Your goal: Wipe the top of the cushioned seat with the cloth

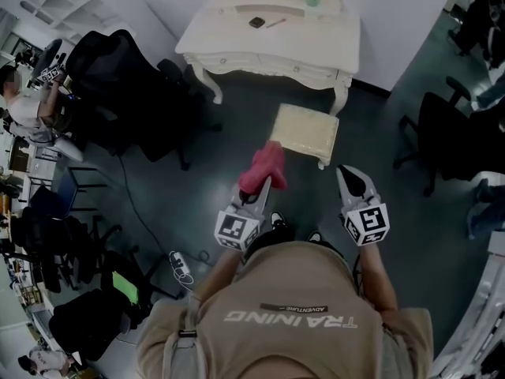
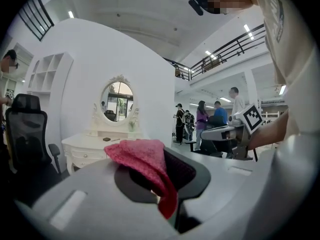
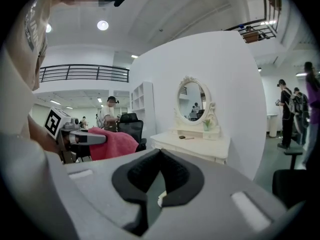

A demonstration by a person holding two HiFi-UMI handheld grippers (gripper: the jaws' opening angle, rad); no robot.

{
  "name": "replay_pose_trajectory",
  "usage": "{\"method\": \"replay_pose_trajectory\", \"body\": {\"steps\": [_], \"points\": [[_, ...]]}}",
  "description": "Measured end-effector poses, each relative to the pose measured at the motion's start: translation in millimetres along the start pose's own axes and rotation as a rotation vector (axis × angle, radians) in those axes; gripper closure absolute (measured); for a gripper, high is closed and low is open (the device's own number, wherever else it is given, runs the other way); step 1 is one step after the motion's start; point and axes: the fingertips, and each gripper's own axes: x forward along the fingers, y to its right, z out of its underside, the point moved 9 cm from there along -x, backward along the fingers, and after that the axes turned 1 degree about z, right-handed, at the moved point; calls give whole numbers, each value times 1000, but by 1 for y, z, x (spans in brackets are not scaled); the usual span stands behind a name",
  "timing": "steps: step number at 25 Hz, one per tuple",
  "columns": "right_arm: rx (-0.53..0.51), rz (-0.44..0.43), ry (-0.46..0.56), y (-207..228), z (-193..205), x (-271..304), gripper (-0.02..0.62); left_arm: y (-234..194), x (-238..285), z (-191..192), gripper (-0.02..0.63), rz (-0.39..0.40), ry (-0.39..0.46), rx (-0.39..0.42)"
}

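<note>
The cushioned seat is a cream stool on the dark floor, in front of a white dressing table. My left gripper is shut on a pink cloth, held in the air just short of the stool's near left corner. In the left gripper view the cloth is pinched between the jaws and hangs over the left gripper. My right gripper hovers near the stool's near right corner, apart from it. In the right gripper view the right gripper has its jaws together with nothing between them.
Black office chairs stand at the left and the right of the stool. A small dark item and a pen lie on the dressing table, below an oval mirror. Cables and a power strip lie on the floor at the left. People stand in the background.
</note>
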Motion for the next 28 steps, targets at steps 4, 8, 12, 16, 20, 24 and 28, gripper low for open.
{"method": "replay_pose_trajectory", "body": {"steps": [4, 8, 12, 16, 20, 24, 28], "points": [[-26, 16, -4, -12, -13, 38, 594, -45, 7, -1, 568, 13, 14, -10], [-19, 30, -25, -29, -13, 72, 594, -86, 9, 5, 568, 29, 14, -28], [-22, 38, -35, -40, -13, 103, 594, -123, 17, 10, 568, 46, 15, -30], [-3, 65, -54, -41, -10, 120, 594, -146, 21, 18, 568, 52, -2, -47], [10, 81, -62, -28, -11, 137, 594, -161, 37, 21, 568, 45, -15, -73], [24, 83, -81, 1, -8, 155, 594, -167, 69, 21, 568, 49, -35, -83], [62, 87, -86, 43, -4, 184, 594, -174, 113, 9, 568, 36, -50, -71]]}}
